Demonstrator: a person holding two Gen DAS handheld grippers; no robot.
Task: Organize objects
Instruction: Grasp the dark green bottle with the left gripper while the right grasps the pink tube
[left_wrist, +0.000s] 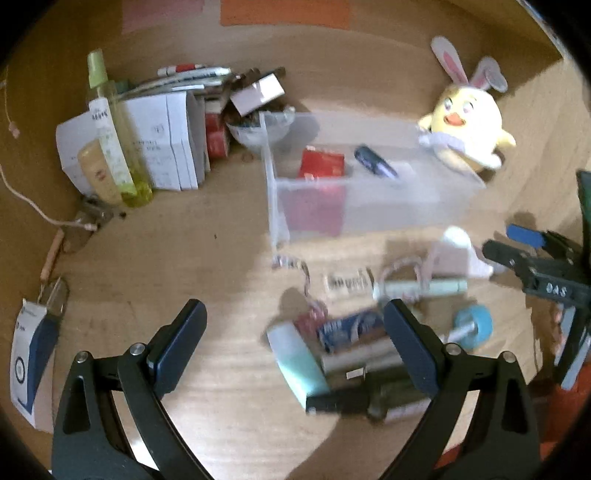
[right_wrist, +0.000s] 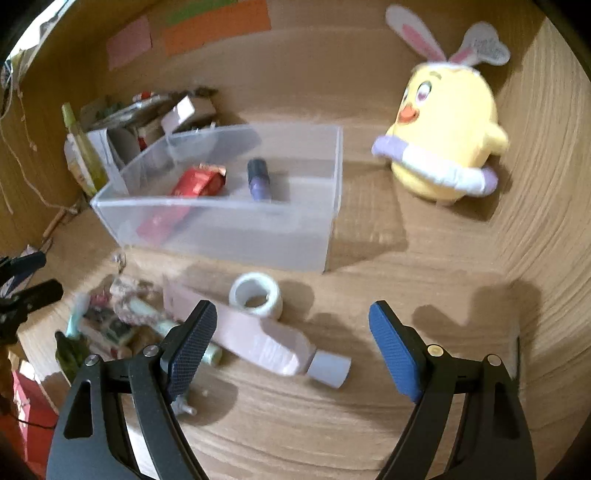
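Probably the pink tube (right_wrist: 266, 343), lying flat on the bench (right_wrist: 424, 258) just ahead of the right tool (right_wrist: 291, 341), is the next thing to go; it looks light, soft-walled and a little slick, so its stiffer end by the grey cap (right_wrist: 330, 369) seems the safer hold. Both its jaws stand apart, empty. Just beyond sits a white tape roll (right_wrist: 255, 293), then the clear bin (right_wrist: 221, 206). Off left, the left tool (left_wrist: 295, 332) hangs released over a heap of small tubes (left_wrist: 343, 354).

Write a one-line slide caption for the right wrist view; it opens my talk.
Open right gripper above a pink tube and tape roll, clear bin behind.
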